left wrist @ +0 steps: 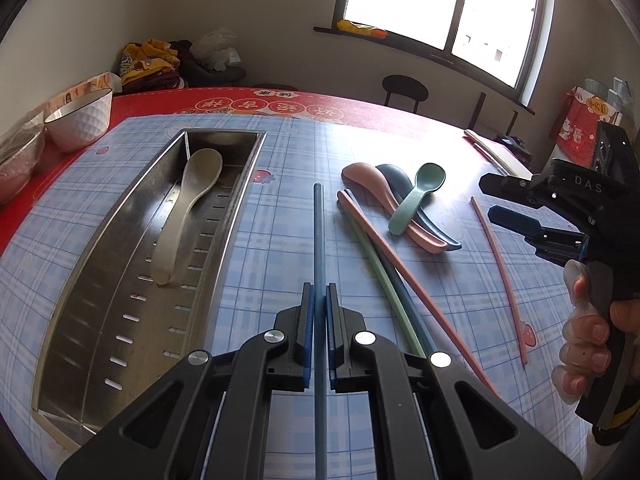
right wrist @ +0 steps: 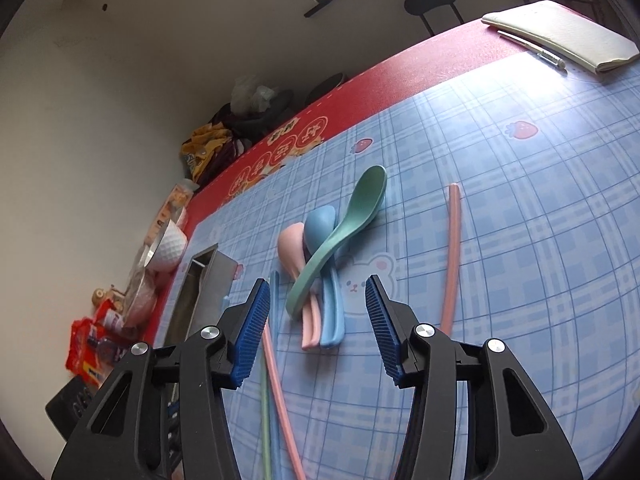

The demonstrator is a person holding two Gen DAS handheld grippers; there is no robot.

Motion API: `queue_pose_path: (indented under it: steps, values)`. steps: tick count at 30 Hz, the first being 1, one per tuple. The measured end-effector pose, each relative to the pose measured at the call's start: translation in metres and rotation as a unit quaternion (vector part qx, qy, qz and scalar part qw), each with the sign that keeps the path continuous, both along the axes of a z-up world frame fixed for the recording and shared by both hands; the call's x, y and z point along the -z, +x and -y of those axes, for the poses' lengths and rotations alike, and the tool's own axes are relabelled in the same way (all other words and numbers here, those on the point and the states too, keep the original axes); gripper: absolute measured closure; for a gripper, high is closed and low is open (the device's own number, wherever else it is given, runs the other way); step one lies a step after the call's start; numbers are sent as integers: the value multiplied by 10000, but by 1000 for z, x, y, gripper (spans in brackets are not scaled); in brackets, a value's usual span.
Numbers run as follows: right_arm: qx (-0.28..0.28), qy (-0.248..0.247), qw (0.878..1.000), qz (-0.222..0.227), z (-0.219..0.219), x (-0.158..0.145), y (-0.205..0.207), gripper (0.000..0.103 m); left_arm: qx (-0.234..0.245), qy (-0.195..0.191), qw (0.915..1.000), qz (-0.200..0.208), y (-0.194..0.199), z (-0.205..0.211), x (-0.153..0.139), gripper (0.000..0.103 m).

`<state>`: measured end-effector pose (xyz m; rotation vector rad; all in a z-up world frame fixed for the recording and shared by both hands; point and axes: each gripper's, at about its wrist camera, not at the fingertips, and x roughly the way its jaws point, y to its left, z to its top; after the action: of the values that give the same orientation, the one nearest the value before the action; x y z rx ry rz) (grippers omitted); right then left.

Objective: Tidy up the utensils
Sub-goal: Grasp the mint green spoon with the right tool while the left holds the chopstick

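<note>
My left gripper (left wrist: 319, 300) is shut on a blue-grey chopstick (left wrist: 318, 236) and holds it over the mat, just right of the steel utensil tray (left wrist: 120, 280). A beige spoon (left wrist: 188, 208) lies in the tray. Pink (left wrist: 360, 176), dark blue (left wrist: 394, 178) and green (left wrist: 416, 196) spoons lie piled to the right. My right gripper (right wrist: 318, 312) is open and empty, above the handles of the spoon pile (right wrist: 332, 248). Green, dark and pink chopsticks (left wrist: 400, 280) lie between us; another pink chopstick (right wrist: 452, 256) lies to the right.
White bowls (left wrist: 80, 120) stand at the table's far left, snack packets (right wrist: 92, 344) beside them. A notebook with a pen (right wrist: 560, 36) lies at the far right corner. A stool (left wrist: 404, 90) and a window are behind the table.
</note>
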<state>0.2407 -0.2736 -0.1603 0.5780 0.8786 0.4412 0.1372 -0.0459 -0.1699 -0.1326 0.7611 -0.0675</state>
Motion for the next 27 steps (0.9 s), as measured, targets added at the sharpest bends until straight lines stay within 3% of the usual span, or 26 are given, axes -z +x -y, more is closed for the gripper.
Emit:
queue_pose_path:
  steps: [8, 15, 17, 27]
  values:
    - [158, -157, 9977, -646, -35, 15, 35, 64, -186, -217, 9995, 164, -6, -12, -3, 97]
    - [540, -246, 9936, -957, -52, 29, 50, 69, -117, -292, 9993, 187, -6, -12, -4, 97]
    - [619, -211, 9927, -1015, -52, 33, 52, 77, -105, -315, 9993, 195, -6, -12, -4, 97]
    - [727, 46, 9925, -985, -49, 36, 50, 92, -50, -375, 9990, 222, -6, -13, -4, 97]
